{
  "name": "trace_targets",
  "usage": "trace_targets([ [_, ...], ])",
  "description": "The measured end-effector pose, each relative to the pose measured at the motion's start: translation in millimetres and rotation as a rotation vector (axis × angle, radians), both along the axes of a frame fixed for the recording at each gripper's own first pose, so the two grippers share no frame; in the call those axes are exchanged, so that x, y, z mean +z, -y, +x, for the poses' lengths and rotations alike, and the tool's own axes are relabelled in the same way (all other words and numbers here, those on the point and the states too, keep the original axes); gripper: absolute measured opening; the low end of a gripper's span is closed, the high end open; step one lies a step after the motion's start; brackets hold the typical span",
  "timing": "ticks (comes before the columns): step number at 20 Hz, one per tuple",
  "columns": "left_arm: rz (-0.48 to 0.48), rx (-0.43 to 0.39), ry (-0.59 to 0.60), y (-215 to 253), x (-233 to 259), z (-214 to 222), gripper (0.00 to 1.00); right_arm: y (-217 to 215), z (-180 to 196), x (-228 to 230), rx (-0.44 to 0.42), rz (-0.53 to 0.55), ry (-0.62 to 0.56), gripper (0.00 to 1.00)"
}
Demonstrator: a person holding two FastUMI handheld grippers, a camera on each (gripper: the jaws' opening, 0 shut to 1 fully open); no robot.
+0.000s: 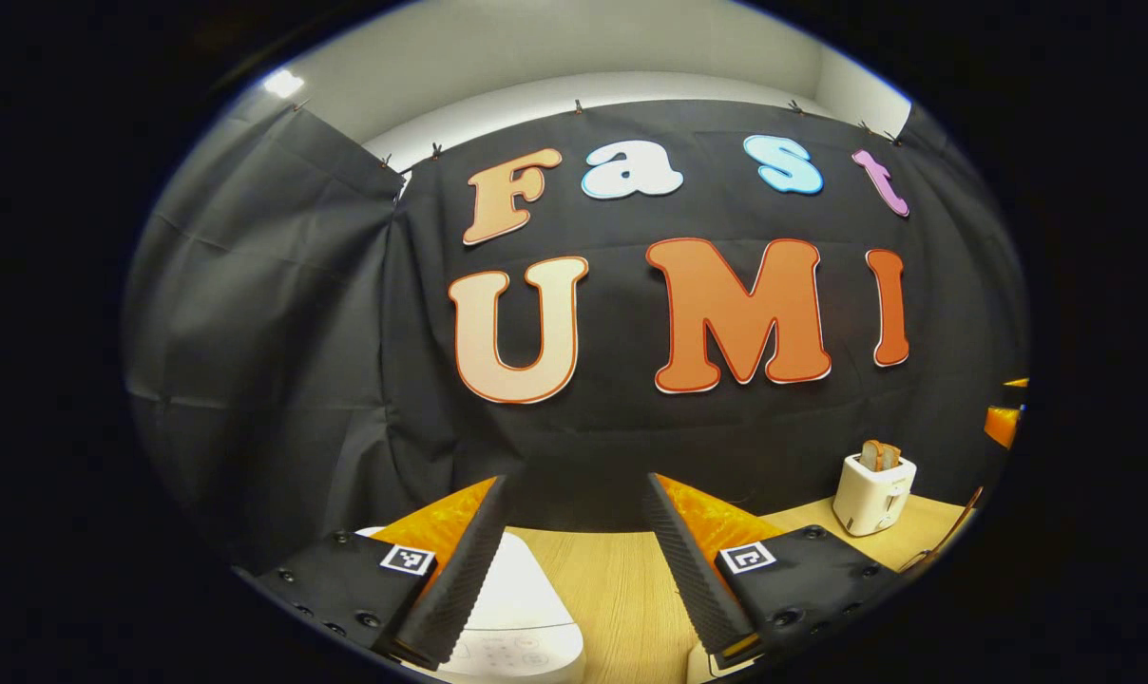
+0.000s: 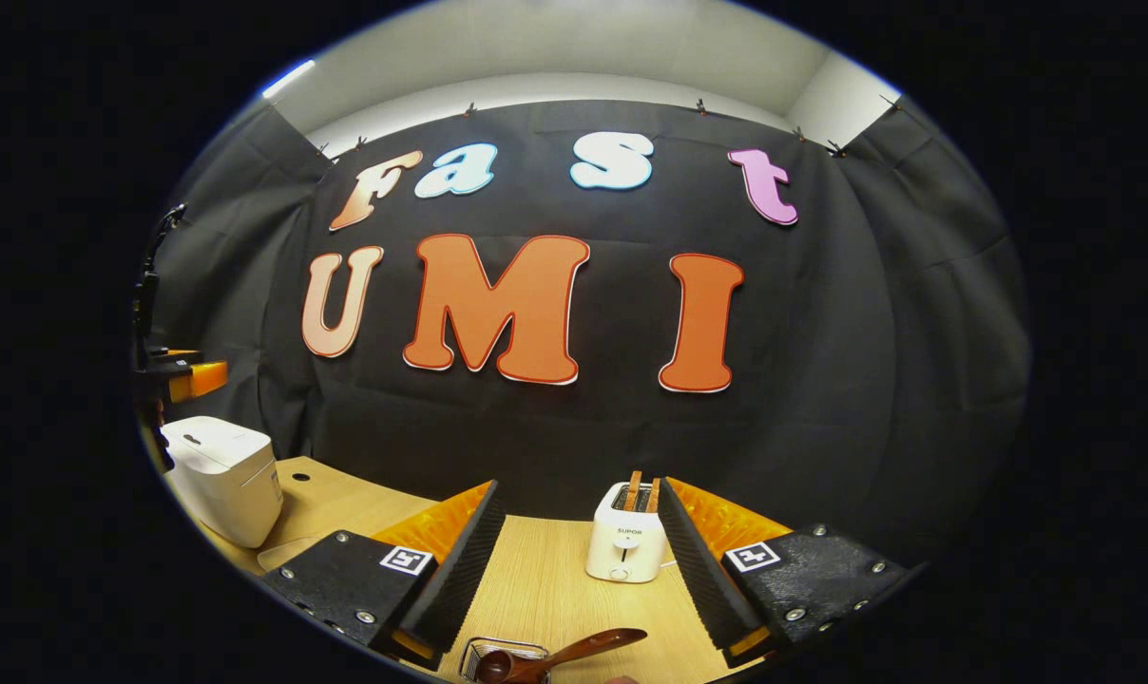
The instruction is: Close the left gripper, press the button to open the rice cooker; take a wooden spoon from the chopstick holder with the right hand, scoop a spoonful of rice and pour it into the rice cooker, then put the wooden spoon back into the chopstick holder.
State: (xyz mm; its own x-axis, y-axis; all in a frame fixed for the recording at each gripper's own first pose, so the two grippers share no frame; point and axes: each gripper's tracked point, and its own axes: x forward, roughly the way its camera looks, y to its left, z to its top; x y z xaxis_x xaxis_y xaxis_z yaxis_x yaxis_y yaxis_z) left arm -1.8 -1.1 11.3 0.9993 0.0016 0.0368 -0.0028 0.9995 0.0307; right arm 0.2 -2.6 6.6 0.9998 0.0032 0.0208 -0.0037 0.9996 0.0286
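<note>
A: Where is the rice cooker [image 1: 507, 608] sitting now?

B: In the left gripper view it is sitting on the wooden table [image 1: 612, 589], low and just beneath the left gripper [image 1: 574, 546]. Its white lid is looking smooth, rounded and glossy, with a flat panel of small buttons at the near edge. The two fingers are standing wide apart with nothing between them, so they are not yet closed for pressing.

A: And the spoon?

B: In the right gripper view the wooden spoon [image 2: 555, 655] is lying tilted in the wire chopstick holder [image 2: 503, 651], its dark bowl inside the holder and its handle pointing up to the right. The right gripper [image 2: 579, 560] is also hanging open and empty above it.

A: How is the spoon going to handle?

B: I am judging it as light and stiff, and its polished surface may be a little slippery. I would be taking it by the handle, near the free end, away from the wire rim. The holder looks thin and light, so it may be shifting if the spoon catches on it.

A: Anything else?

B: A white toaster [image 2: 623, 541] with bread slices is standing farther back on the table, between the fingers in that view.
</note>
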Motion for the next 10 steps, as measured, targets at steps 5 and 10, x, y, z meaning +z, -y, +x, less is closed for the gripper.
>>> trace_targets([
  [5, 0.024, -0.003, -0.004, 2, 8, 10, 0.78, 0, -2, 0, 0.000, 0.005, -0.008, 0.96],
  [10, 0.104, 0.042, -0.038, -13, 7, 17, 0.14, 1, -4, 2, -0.002, 0.006, 0.000, 0.96],
])
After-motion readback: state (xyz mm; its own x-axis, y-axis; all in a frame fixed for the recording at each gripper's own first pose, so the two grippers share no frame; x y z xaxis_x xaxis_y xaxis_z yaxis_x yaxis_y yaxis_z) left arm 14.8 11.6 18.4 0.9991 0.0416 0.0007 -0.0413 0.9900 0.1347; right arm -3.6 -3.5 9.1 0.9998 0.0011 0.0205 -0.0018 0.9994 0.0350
